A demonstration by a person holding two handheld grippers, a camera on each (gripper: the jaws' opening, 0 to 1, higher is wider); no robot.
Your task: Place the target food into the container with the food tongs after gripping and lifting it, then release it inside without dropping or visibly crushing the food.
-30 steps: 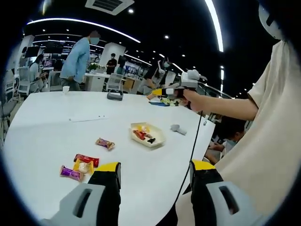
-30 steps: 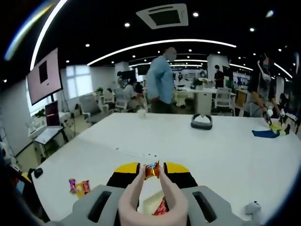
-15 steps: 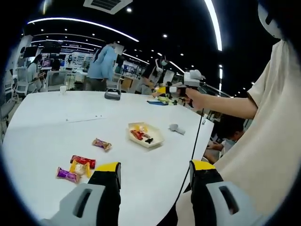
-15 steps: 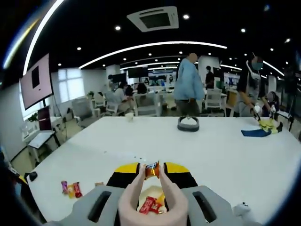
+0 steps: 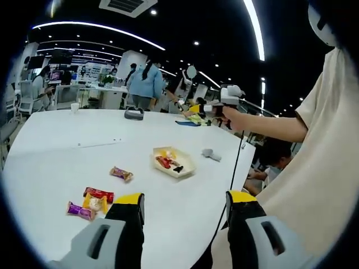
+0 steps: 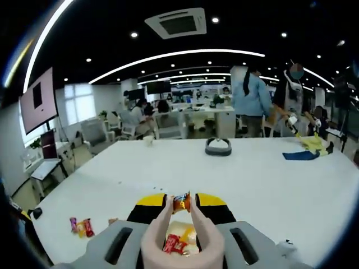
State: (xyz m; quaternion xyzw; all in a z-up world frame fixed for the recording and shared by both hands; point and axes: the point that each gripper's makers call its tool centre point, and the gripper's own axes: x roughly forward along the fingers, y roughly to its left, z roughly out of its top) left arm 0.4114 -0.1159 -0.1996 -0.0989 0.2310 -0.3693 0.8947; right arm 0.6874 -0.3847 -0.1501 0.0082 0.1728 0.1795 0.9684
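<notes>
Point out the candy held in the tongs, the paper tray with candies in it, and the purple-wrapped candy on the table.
Held candy (image 6: 180,203), right gripper view: middle of its orange wrapper.
Paper tray (image 5: 189,167), left gripper view: its right rim.
Purple-wrapped candy (image 5: 78,210), left gripper view: middle of the wrapper.

White table (image 5: 67,157): tray (image 5: 174,161) at frame centre, loose candies (image 5: 92,200) lower left, paper cup (image 5: 75,107) and headset (image 5: 133,114) upper left.

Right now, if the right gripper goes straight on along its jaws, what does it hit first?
Probably nothing close. The right gripper, shut on pink tongs pinching an orange-wrapped candy, aims out over the bare white table; the pale food tray lies below that line. Depth is unclear.
</notes>
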